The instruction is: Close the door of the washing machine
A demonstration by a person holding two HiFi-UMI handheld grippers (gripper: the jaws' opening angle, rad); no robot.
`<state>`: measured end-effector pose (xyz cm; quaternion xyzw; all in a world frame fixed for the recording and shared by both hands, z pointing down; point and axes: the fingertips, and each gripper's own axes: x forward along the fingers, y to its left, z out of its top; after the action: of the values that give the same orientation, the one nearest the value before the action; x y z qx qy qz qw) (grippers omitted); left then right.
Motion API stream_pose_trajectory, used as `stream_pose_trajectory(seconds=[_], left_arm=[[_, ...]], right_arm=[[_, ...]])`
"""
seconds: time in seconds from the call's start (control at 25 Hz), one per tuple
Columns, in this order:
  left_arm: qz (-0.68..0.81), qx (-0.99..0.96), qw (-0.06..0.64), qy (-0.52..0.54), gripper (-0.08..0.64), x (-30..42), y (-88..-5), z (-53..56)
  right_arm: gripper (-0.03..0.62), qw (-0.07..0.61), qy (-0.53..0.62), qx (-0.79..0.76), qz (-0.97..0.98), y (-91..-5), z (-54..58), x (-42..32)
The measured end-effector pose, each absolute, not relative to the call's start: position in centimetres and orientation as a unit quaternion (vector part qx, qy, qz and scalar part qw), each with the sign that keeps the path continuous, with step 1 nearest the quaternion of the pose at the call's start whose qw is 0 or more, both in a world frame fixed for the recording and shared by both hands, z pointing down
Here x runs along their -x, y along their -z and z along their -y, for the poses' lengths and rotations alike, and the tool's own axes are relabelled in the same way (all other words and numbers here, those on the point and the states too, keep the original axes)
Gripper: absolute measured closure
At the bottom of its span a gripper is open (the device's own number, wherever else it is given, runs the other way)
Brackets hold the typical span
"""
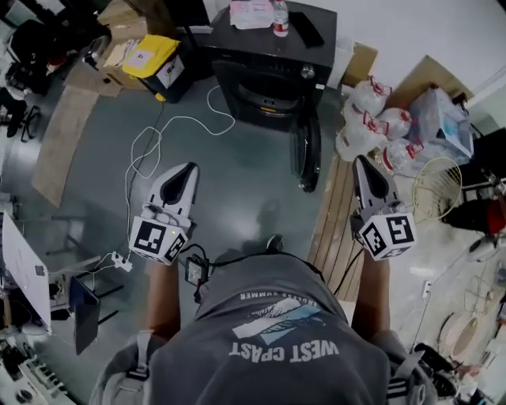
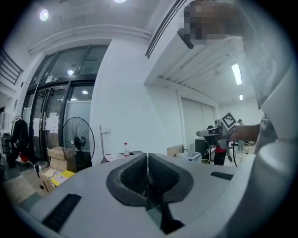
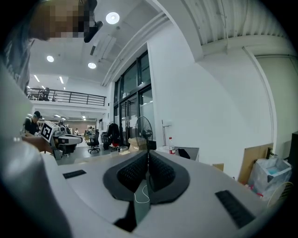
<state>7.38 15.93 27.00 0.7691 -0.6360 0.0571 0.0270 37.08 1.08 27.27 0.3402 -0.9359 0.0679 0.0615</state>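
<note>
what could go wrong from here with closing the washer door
The white cable loops across the floor between the person and the washing machine: a trip hazard. The open door stands near the water jugs, so the right gripper might knock them. Its jaws are shut, so a push could slip off the door.

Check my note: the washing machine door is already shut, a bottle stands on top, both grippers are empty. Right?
No: the door stands open, per the head view. The bottle on the washing machine, the empty left gripper and right gripper are correct.
</note>
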Motion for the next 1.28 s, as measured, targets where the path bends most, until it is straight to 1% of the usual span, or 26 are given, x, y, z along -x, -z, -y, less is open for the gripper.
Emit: stream_pose_trajectory(seconds=[0.32, 0.56, 0.88, 1.28], left_arm=[[0.635, -0.769, 0.039, -0.065, 0.535, -5.6, -27.6, -12.1], [0.603, -0.794, 0.052, -0.054, 0.535, -2.6, -29.0, -6.8], [0.573, -0.817, 0.048, -0.040, 0.535, 2.3, -29.0, 1.0], [0.543, -0.838, 0.054, -0.029, 0.535, 6.7, -29.7, 6.8]], right_arm=[[0.561, 0.076, -0.088, -0.343, 0.932, -28.5, 2.7, -35.6], [0.561, 0.093, -0.086, -0.351, 0.928, -29.2, 5.2, -31.4], [0.561, 0.113, -0.084, -0.358, 0.923, -29.3, 8.6, -25.6], [0.561, 0.144, -0.091, -0.364, 0.916, -31.0, 11.5, -19.8]])
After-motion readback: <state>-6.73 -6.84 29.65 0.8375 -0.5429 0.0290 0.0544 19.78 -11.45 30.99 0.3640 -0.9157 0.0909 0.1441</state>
